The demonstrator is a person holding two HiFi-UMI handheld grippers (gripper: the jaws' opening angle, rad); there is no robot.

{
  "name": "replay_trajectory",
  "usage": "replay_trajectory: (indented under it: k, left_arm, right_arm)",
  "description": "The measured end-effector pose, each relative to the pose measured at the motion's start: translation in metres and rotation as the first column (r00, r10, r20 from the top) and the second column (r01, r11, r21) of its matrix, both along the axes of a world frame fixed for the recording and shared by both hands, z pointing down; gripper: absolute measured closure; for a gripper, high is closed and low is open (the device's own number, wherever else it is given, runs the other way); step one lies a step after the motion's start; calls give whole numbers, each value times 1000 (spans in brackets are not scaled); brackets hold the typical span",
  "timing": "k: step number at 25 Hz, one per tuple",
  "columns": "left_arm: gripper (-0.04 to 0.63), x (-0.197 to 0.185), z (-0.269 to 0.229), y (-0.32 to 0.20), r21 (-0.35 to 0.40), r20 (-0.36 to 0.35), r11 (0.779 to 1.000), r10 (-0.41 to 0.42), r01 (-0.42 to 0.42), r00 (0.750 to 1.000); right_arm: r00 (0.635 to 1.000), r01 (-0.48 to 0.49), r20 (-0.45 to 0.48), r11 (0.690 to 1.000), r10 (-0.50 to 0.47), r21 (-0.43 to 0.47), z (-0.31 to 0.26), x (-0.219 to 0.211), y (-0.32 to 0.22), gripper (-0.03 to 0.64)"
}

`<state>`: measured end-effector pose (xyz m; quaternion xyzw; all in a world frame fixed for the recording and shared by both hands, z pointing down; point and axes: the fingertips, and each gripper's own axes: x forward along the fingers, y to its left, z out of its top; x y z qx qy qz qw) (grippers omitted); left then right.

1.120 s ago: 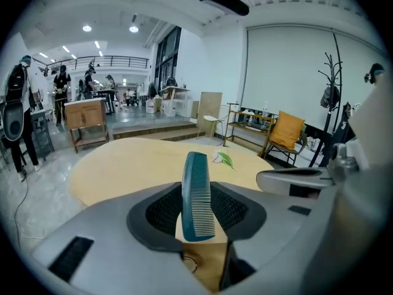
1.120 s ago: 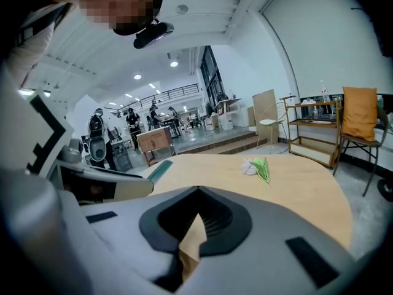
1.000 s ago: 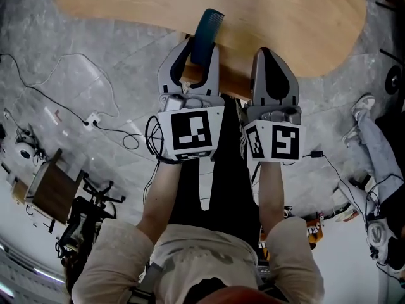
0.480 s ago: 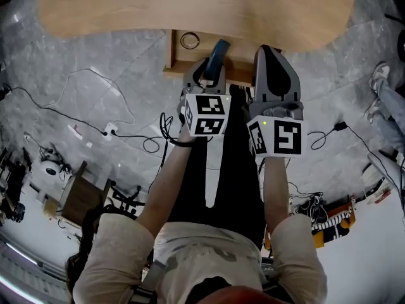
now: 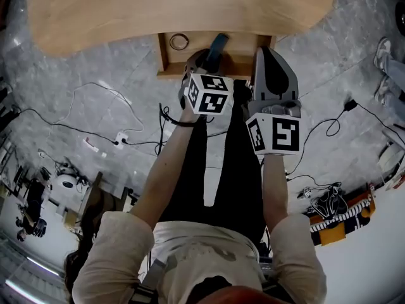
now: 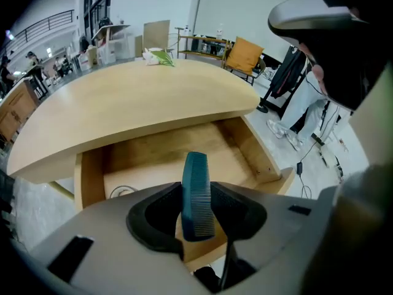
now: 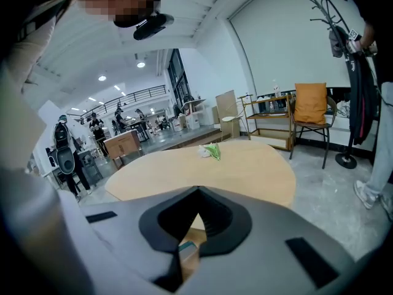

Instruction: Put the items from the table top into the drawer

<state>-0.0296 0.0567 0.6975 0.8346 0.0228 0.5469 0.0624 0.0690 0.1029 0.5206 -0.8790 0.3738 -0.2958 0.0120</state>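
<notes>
A teal comb point(image 6: 196, 195) stands on end between the jaws of my left gripper point(image 6: 196, 209), which is shut on it. The left gripper point(image 5: 209, 61) points steeply down over the open wooden drawer point(image 5: 166, 56) under the table top point(image 5: 126, 11), and the comb point(image 5: 219, 45) sticks out over the drawer's inside. A small ring-shaped item point(image 5: 179, 41) lies in the drawer's left part. My right gripper point(image 5: 269, 52) hangs beside the left one at the drawer's right end. In the right gripper view its jaws point(image 7: 195, 196) meet at the tips with nothing between them.
A green and white item point(image 7: 212, 151) lies on the far part of the table top point(image 7: 245, 171). Cables point(image 5: 95, 132) run over the grey floor to the left. An orange chair point(image 7: 310, 112) and a coat stand point(image 7: 350, 72) are beyond the table.
My left gripper has come down with the comb from the table's edge to over the open drawer. The right gripper has shifted only a little.
</notes>
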Motion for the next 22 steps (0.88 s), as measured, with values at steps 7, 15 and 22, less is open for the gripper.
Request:
replay_trajectory:
  k: [7,15,22]
  left_arm:
    - [434,6,18,2,54,69,998,-44,40,997]
    - [434,1,7,3,36,52,996,-82,80,995]
    - [440,30,-42,-2,-51,-59,990,-133,130,989]
  right_arm:
    - [1000,17,12,1000,-17,0,1,-2,1,612]
    - [1000,19,1,1000,-19,1,-1,5,2,612]
    - [999,35,-15,999,-35,2,-15,7,-2,612]
